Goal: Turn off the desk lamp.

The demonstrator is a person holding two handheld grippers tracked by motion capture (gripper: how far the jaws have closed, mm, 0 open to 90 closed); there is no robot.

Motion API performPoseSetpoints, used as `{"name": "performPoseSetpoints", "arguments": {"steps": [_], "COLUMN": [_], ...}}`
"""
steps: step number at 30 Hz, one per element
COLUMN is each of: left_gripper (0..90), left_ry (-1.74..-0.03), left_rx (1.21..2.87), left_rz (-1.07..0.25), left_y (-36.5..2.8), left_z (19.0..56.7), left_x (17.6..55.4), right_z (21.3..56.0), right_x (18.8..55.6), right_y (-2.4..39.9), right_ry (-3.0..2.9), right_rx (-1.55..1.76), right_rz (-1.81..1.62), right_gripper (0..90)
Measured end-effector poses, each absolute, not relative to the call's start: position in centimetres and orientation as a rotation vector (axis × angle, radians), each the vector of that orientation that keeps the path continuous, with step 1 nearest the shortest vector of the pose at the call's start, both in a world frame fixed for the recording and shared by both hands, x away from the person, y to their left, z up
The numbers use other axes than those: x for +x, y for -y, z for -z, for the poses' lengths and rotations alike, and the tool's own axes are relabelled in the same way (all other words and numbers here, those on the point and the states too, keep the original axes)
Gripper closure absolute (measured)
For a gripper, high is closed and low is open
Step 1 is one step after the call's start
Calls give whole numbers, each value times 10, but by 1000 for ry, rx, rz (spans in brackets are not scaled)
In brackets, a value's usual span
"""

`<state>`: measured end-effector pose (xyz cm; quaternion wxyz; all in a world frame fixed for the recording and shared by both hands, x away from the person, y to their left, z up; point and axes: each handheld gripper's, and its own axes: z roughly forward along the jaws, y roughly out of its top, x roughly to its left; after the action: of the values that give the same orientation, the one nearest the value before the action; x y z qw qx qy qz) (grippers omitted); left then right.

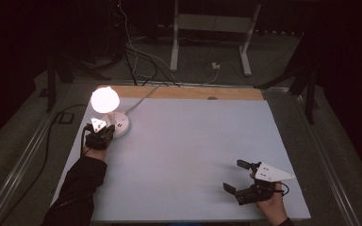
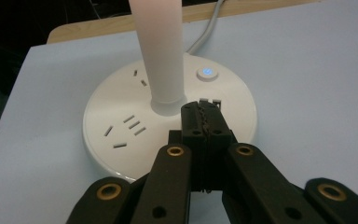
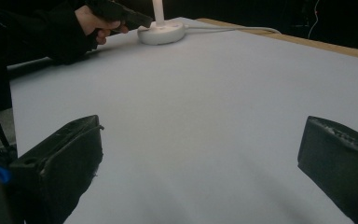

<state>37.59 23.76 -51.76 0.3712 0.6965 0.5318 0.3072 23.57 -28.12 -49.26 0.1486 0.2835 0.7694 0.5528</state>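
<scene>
A white desk lamp stands at the table's back left, its head (image 1: 104, 100) lit and glowing. Its round base (image 1: 121, 125) (image 2: 116, 116) carries socket slots and a button (image 2: 207, 73) that shows a small blue light. My left gripper (image 1: 107, 131) (image 2: 204, 109) is shut with nothing between its jaws. Its tips hover over the base just in front of the lamp's stem (image 2: 161, 51), a little short of the button. At the front right my right gripper (image 1: 233, 175) (image 3: 200, 154) lies low over the mat, open wide and holding nothing.
A pale blue mat (image 1: 188, 150) covers the table, with a wooden strip (image 1: 184, 92) along the far edge. The lamp's white cable (image 1: 141, 99) runs off the back. Behind the table are dark floor, loose cables and a white stand (image 1: 207, 28).
</scene>
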Motion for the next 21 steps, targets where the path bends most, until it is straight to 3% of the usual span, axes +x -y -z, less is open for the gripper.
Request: {"name": "performPoseSetpoints", "arguments": {"steps": [21], "left_gripper": [900], "left_ry": [-1343], "left_rx": [1809], "left_rz": [-787], "left_y": [-236], "left_z": [520], "left_x": [378], "right_z": [493], "right_x": [236], "right_y": [281], "right_ry": [-2217], "right_rx": [820], "right_rz": [-1588], "right_gripper": [0]}}
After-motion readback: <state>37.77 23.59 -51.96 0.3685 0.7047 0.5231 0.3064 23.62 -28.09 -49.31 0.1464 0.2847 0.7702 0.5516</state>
